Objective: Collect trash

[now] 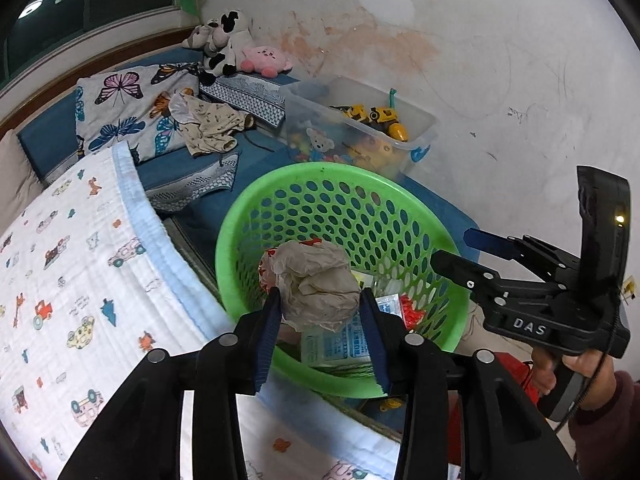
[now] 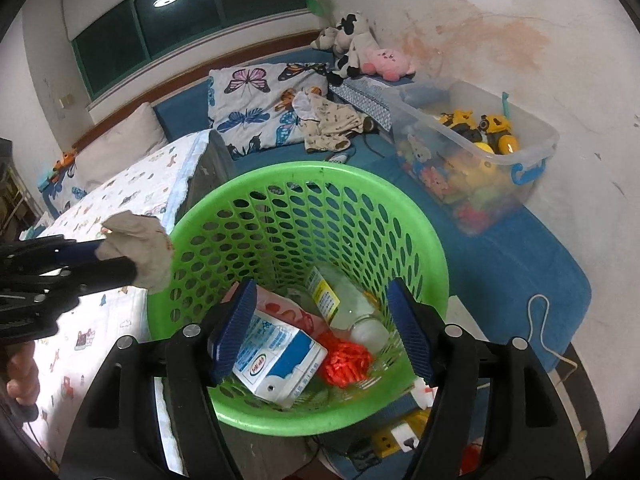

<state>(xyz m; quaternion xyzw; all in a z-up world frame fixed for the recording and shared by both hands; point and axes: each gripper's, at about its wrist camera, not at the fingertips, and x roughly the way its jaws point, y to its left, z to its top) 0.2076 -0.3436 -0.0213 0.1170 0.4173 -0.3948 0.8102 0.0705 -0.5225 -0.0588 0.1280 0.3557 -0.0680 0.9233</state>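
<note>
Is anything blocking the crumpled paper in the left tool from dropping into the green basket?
Nothing visible blocks it. The crumpled paper in the left tool hangs at the green basket rim; the right tool hovers open over it.

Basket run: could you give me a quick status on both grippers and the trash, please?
Left gripper holding paper wad over basket. Right gripper open, empty, above basket. Carton, bottle already in. Nothing blocking.
</note>
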